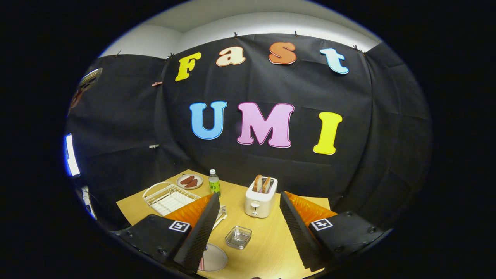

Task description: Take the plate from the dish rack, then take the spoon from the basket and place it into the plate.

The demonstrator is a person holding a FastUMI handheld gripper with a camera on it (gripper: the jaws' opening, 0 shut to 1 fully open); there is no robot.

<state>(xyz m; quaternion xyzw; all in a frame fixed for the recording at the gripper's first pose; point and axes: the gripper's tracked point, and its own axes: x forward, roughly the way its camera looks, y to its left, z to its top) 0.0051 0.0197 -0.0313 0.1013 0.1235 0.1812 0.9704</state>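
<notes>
gripper (pixel 248 217) fingers wide apart, holding nothing | glass dish (pixel 238 237) between them

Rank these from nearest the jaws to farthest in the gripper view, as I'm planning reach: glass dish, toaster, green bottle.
The gripper is open and holds nothing.
1. Glass dish, between the jaws.
2. Toaster, just ahead.
3. Green bottle, beyond, beside the dish rack.

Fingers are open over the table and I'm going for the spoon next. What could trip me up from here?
1. The gripper is open and holds nothing; the left finger hides most of the utensil beside the dish rack, so a blind grasp may slip.
2. The toaster and glass dish sit just ahead, easy to knock.
3. The plate lies partly under the left finger; descending could strike it.
</notes>
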